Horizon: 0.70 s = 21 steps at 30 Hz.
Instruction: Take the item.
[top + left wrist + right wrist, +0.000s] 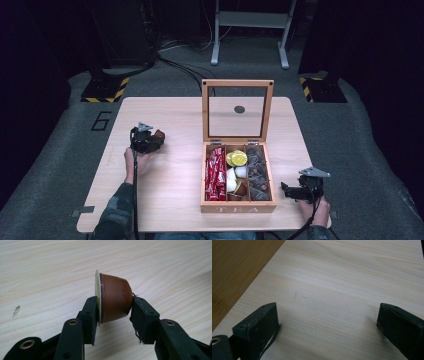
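Capsule and jaws first: a small brown plastic coffee capsule with a pale foil lid (113, 298) sits clamped between the two black jaws of the left gripper (113, 315). It lies on its side across the jaws, so its axis runs from one pad to the other. The foil lid presses flat against the jaw on the left of the left gripper view, and the narrower rounded base meets the jaw on the right, whose pad looks frayed at its edge. The capsule appears to be just above the bare pale wooden table (45, 270), which spreads beyond the jaw tips; contact with the wood cannot be told.

In the high view the left gripper (150, 140) is well apart from the open wooden tea box with a glass-paned lid (237, 206), which lies off toward the other hand. The lid stands upright at the box's far edge. Inside are red sachets (215, 173) in one compartment, yellow and white capsules (236, 165) in the middle, and dark capsules (257, 172) in the third.

The right gripper (328, 322) has its jaws spread wide with nothing between them, only bare table beyond the tips. It rests just beside the box's near corner, so it is the nearer hand to the box, while the left alone carries the capsule. Nothing stands between the held capsule and the box.
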{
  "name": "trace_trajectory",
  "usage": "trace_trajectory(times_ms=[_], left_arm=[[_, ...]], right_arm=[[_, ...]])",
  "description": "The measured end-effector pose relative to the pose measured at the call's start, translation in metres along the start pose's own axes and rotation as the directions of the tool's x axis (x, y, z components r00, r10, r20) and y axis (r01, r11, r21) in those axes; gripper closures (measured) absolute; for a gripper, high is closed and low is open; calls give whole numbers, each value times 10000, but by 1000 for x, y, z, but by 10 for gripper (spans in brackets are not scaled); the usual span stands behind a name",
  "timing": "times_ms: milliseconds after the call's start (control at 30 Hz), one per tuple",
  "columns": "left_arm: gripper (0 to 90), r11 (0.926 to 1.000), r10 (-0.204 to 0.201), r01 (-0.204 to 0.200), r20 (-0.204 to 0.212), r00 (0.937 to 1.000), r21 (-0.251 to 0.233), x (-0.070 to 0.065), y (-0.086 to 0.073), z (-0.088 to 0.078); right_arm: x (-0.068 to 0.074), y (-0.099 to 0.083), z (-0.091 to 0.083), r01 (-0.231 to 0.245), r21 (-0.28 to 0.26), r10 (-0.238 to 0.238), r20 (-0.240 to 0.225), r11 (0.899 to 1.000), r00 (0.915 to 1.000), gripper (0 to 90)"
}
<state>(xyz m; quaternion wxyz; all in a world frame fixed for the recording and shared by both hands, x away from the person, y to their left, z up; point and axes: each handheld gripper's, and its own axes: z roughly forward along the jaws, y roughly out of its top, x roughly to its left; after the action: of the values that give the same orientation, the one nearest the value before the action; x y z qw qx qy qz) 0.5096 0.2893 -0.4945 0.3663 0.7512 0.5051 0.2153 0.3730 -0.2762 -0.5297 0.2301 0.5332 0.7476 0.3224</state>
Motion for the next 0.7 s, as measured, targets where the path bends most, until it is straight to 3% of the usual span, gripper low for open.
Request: trace_trajectory(times_ms=[200,233,700], left_arm=[[570,9994,-35,34,18,10000,331,3,-3,7],[569,9996,-213,214,-21,9998,179,2,-4,9],[535,9990,-229,225,93,9997,396,5,-9,12]], right_arm=[[0,0,0,-1,-2,1,0,10000,10000,32],[0,0,0,0,-1,0,-1,10000,10000,32],[0,0,0,0,-1,0,-5,10000,10000,32]])
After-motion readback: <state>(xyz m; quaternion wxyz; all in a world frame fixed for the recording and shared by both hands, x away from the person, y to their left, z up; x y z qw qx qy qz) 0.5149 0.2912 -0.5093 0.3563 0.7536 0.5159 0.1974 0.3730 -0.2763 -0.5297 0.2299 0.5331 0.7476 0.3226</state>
